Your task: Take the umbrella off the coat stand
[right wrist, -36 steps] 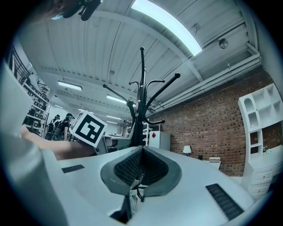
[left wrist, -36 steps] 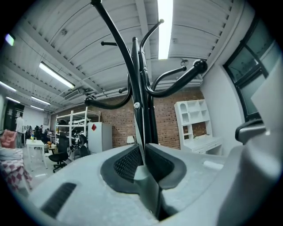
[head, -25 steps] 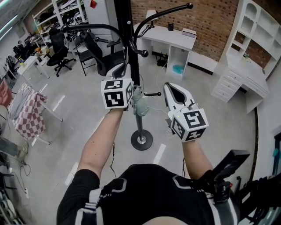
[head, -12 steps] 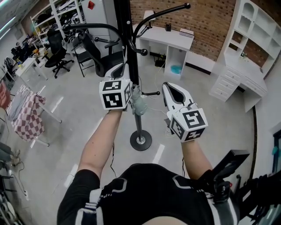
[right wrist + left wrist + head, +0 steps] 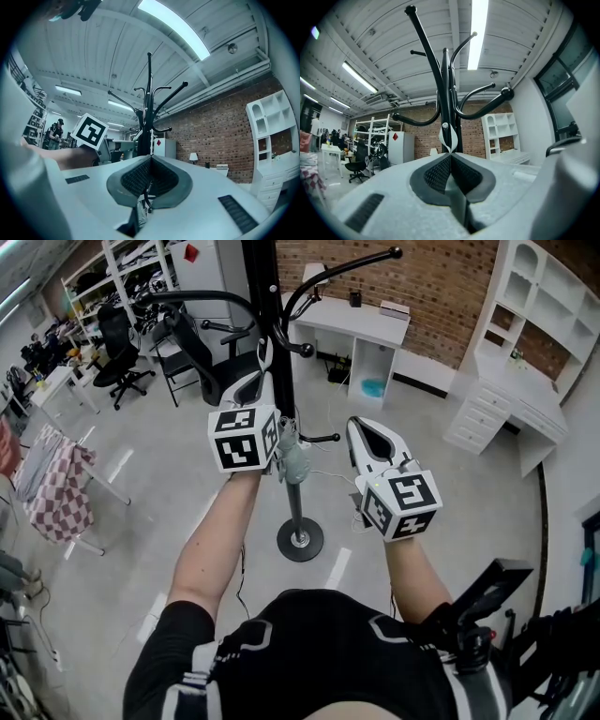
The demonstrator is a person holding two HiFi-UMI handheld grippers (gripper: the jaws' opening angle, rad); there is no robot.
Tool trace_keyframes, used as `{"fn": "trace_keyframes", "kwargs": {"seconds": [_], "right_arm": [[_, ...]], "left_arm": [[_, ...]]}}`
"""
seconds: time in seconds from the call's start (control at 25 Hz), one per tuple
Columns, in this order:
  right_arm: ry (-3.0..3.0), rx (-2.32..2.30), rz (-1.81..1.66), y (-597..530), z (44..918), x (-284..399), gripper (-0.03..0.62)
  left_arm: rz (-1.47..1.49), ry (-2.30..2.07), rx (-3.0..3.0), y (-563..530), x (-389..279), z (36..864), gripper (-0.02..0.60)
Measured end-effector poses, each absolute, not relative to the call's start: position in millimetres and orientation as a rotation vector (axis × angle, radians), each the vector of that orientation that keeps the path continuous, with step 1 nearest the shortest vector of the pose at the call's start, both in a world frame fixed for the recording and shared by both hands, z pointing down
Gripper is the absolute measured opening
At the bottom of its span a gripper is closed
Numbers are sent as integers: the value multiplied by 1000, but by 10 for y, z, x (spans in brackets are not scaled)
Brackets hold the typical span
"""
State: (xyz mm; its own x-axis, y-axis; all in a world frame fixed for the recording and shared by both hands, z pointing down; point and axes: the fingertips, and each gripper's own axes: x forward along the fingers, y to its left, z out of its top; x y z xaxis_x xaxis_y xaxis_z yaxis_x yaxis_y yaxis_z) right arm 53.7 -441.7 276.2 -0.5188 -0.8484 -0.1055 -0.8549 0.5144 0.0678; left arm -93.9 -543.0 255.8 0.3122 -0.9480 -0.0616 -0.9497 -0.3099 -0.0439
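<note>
The black coat stand (image 5: 281,343) rises in front of me, its curved hooks spreading at the top (image 5: 445,79). A grey folded umbrella (image 5: 296,461) hangs beside the pole, under my left gripper. That left gripper (image 5: 265,371) points level at the pole and its jaws are shut on a white strap loop (image 5: 449,139) at their tips. To the right of the pole, my right gripper (image 5: 360,424) is shut with nothing between its pads. In the right gripper view the coat stand (image 5: 149,93) stands ahead, with the left gripper's marker cube (image 5: 92,131) to its left.
The stand's round base (image 5: 300,540) sits on the grey floor. A white desk (image 5: 361,320) and a white shelf unit (image 5: 534,343) line the brick wall. Office chairs (image 5: 122,348) and a rack with checked cloth (image 5: 56,484) stand to the left.
The left gripper sits a touch higher and further left beside the pole. The right gripper has kept still.
</note>
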Motion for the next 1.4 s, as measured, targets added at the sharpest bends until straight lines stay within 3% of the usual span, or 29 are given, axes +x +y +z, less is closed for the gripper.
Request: {"fn": "trace_keyframes", "kwargs": {"seconds": [1.4], "right_arm": [[2653, -1585, 166, -4060, 2754, 624, 0]], "left_arm": [[286, 1721, -2445, -5164, -1160, 1512, 14]]}}
